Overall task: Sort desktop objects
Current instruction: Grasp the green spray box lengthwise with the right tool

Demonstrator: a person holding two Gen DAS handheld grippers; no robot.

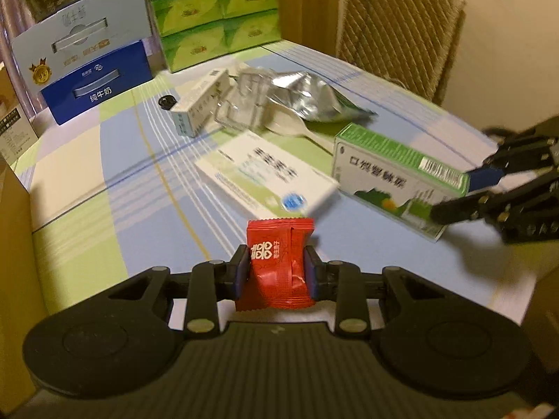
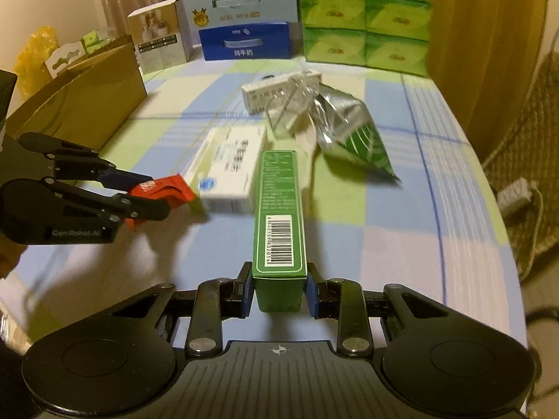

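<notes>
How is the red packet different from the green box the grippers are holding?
The red packet is soft, crinkled wrapping, while the green box is stiff card with straight edges. The red packet is short and squat; the green box is long and narrow. The red packet sits in the left gripper, the green box in the right gripper. Both are pinched between blue finger pads.

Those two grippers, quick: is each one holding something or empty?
Left gripper: closed on a red candy packet.
Right gripper: closed on a green box.
</notes>
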